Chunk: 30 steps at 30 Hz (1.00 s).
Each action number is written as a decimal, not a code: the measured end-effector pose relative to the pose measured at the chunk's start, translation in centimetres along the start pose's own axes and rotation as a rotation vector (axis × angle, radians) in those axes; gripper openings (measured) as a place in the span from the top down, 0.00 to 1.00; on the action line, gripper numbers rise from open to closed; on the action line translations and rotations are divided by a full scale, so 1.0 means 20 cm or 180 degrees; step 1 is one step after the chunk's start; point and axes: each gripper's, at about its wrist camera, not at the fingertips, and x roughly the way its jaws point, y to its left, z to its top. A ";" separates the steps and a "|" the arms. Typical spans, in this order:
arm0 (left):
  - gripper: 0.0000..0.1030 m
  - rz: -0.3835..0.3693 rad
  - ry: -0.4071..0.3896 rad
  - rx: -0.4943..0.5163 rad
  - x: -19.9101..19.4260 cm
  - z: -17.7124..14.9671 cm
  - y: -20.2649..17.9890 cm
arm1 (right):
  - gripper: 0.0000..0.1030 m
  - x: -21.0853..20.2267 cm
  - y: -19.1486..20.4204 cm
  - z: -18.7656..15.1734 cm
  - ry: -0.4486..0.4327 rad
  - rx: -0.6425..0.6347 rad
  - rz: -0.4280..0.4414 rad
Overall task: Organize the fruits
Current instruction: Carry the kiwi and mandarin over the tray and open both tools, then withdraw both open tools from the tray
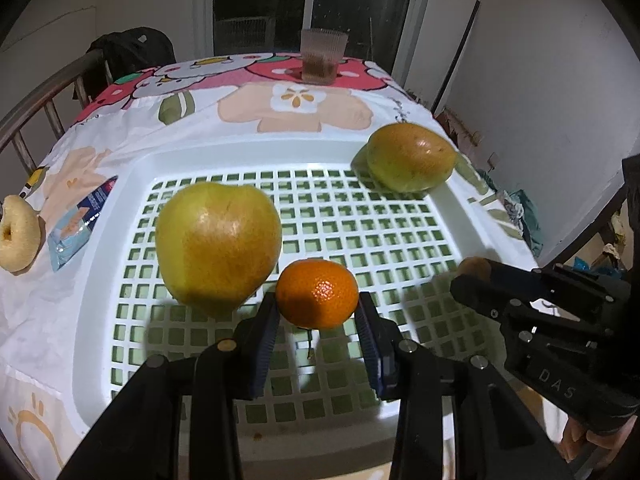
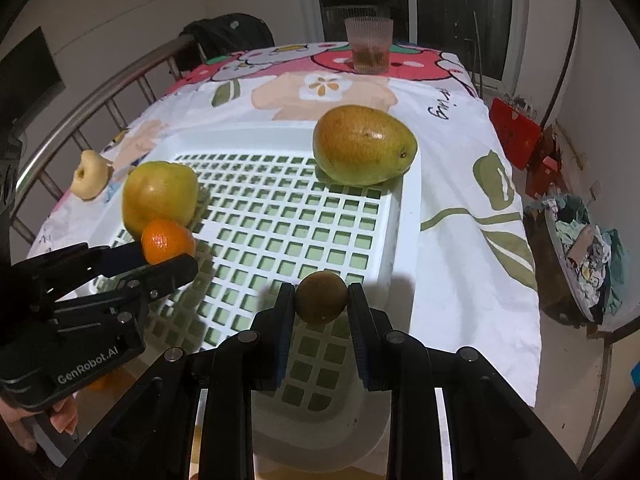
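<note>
A white slotted basket (image 1: 100, 248) (image 2: 404, 240) lies on the flowered tablecloth. In it rest a yellow-green apple (image 1: 218, 246) (image 2: 158, 196) at the left and a mango (image 1: 410, 158) (image 2: 362, 144) at the far right corner. My left gripper (image 1: 318, 314) (image 2: 160, 258) is shut on an orange tangerine (image 1: 317, 294) (image 2: 168, 240), held just above the basket floor beside the apple. Over the basket's near right part, my right gripper (image 2: 321, 312) (image 1: 472, 276) is shut on a small brown kiwi (image 2: 321, 298) (image 1: 474, 268).
A pale apple (image 1: 16, 234) (image 2: 90, 174) lies on the cloth left of the basket, beside a blue packet (image 1: 80, 224). A ribbed cup (image 1: 323, 56) (image 2: 369, 45) stands at the table's far edge. A metal rail (image 2: 100, 92) runs along the left.
</note>
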 end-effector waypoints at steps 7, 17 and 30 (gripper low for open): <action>0.60 0.0049 0.0042 -0.0057 0.06 -0.02 0.03 | 0.75 0.09 0.01 0.00 0.0092 -0.0034 -0.0060; 0.15 -0.0041 -0.0276 -0.0233 -0.13 -0.04 0.09 | 0.33 0.00 0.06 -0.01 -0.0085 -0.0169 -0.0029; 0.00 -0.0099 -0.1270 -0.0588 -0.69 -0.09 0.22 | 0.05 -0.53 0.17 -0.03 -0.0925 -0.0196 0.0050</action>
